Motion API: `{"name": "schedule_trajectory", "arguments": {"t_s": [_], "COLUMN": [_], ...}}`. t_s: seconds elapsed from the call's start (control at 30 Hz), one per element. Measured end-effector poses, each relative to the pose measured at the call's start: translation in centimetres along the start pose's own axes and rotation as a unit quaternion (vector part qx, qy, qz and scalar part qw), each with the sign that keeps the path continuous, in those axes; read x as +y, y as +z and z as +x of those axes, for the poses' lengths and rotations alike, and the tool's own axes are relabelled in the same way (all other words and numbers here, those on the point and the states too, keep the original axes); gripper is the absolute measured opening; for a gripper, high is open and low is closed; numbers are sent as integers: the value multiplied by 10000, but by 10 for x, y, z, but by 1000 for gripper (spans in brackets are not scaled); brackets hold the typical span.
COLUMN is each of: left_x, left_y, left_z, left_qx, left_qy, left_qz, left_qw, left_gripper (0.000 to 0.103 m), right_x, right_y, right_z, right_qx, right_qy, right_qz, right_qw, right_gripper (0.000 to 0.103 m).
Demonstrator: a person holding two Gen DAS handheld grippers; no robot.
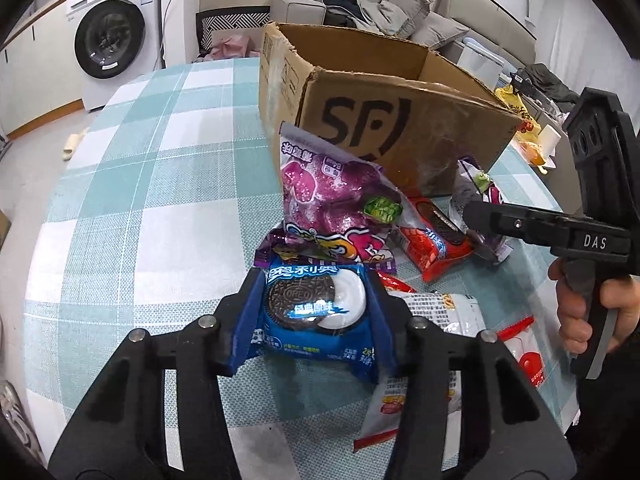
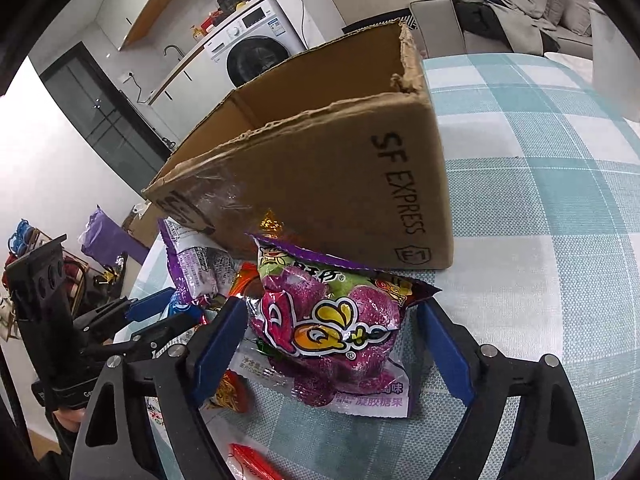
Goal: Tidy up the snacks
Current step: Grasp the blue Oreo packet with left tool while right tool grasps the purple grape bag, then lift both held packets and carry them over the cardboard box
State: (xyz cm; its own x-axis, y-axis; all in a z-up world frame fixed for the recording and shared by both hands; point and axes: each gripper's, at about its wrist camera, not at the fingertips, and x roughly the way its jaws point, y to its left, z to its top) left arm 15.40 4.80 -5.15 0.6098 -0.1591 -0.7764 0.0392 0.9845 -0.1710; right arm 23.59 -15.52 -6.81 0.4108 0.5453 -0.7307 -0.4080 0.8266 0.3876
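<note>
Where snacks lie, checked tablecloth [image 1: 132, 184] meets washing machine [image 1: 110, 20].

The cardboard box [image 1: 404, 128] is matt and rough at its torn rim — the snack packets [image 2: 328, 336] are glossy plastic film; the tablecloth [image 1: 140, 184] looks woven.

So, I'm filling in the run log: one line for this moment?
left gripper: shut on blue Oreo cookie packet | right gripper: open around purple gummy candy bag | brown cardboard box: no snacks visible inside

Black grippers [image 1: 314, 312] w/ blue pads [image 2: 446, 350], silver screws, white "DAS" marking on right gripper [image 1: 480, 220].
</note>
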Motion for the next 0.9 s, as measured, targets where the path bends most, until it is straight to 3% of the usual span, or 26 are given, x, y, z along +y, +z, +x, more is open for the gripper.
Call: {"name": "schedule_trajectory", "arguments": {"t_s": [0.4, 0.9], "left_x": [-2, -7], "left_y": [-1, 2], "left_z": [-10, -29], "left_qx": [-178, -491], "left_qy": [-33, -49], "left_qz": [-47, -59], "left_qw": [9998, 9988], "left_gripper": [45, 43], "right_x": [9, 21], "right_y": [-2, -3], "right_z": [-2, -21], "right_qx": [3, -262], "right_qy": [111, 210], "right_qz": [-179, -420], "right_qw": [9998, 9986], "right_gripper": [66, 62]}}
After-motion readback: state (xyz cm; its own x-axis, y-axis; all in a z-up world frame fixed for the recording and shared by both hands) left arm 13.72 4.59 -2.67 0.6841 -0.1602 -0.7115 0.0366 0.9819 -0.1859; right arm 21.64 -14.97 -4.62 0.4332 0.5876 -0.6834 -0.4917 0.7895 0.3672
